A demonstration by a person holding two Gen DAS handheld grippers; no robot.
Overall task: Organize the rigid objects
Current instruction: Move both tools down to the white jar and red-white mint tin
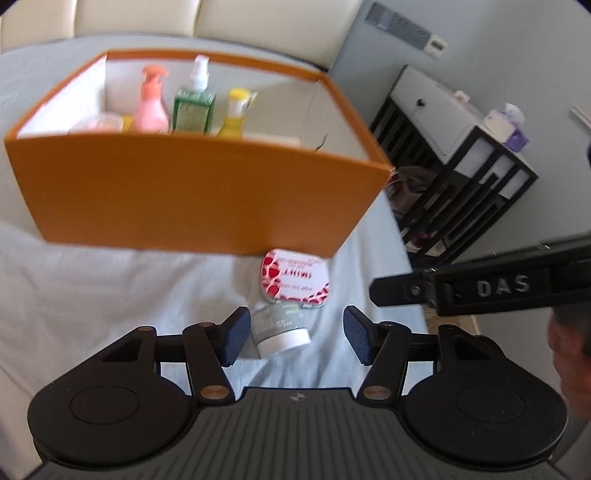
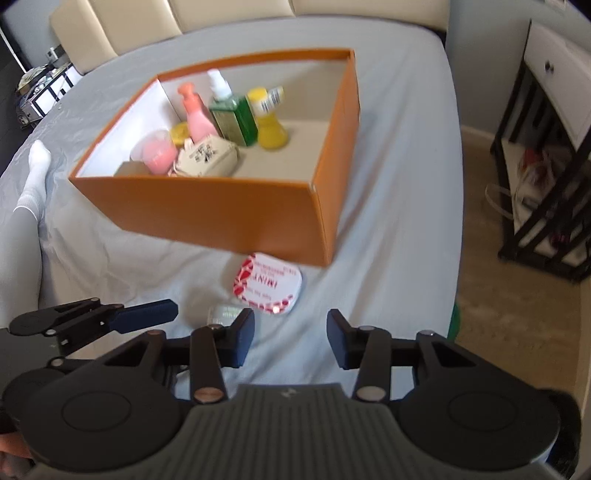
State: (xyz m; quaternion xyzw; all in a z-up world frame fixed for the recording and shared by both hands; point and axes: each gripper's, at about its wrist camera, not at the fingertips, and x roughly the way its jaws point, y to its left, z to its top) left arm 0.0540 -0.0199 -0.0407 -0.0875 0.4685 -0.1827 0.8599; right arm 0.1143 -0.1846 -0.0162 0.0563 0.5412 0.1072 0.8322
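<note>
Grey jar [image 1: 279,330] with white lid lay tipped on bed sheet [image 1: 92,280], between wide-spread jaws of left gripper [image 1: 293,338]. Looked light, rigid, slick; best pinched across lid. Red-white tin [image 1: 295,282] just beyond, then orange box [image 1: 199,192]. Right gripper [image 2: 290,338] gaped wide, empty.

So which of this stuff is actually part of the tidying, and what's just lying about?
Part of the job:
orange cardboard box
red-and-white flat tin
small grey jar with white lid
left claw

Just there:
black-framed white nightstand
cream padded headboard
</note>
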